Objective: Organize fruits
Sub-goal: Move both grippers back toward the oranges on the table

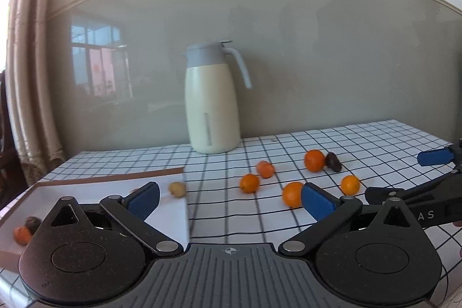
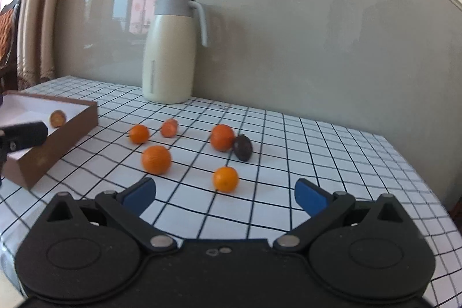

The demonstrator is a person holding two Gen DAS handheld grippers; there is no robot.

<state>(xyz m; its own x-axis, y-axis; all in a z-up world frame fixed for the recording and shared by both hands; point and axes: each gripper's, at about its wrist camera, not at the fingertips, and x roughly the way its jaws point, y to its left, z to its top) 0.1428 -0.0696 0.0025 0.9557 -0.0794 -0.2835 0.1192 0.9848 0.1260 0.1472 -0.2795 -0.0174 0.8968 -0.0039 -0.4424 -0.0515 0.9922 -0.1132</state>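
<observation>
Several oranges lie loose on the checked tablecloth, among them one (image 1: 292, 194) just beyond my left gripper's right pad and one (image 2: 225, 179) straight ahead of my right gripper. A dark fruit (image 2: 243, 147) leans against the far orange (image 2: 221, 137). The brown box (image 1: 115, 176) at the left holds a tan fruit (image 1: 177, 189), an orange (image 1: 21, 234) and a dark fruit (image 1: 31, 222). My left gripper (image 1: 231, 201) hovers open and empty over the box's right wall. My right gripper (image 2: 226, 198) is open and empty above the cloth, short of the nearest orange.
A cream jug (image 1: 212, 100) with a grey lid stands at the back against the glossy wall. The brown box (image 2: 57, 146) sits near the table's left edge, with curtains beyond. The table's right edge (image 2: 433, 192) drops off at the right. The right gripper's fingers (image 1: 436, 157) reach in at the right.
</observation>
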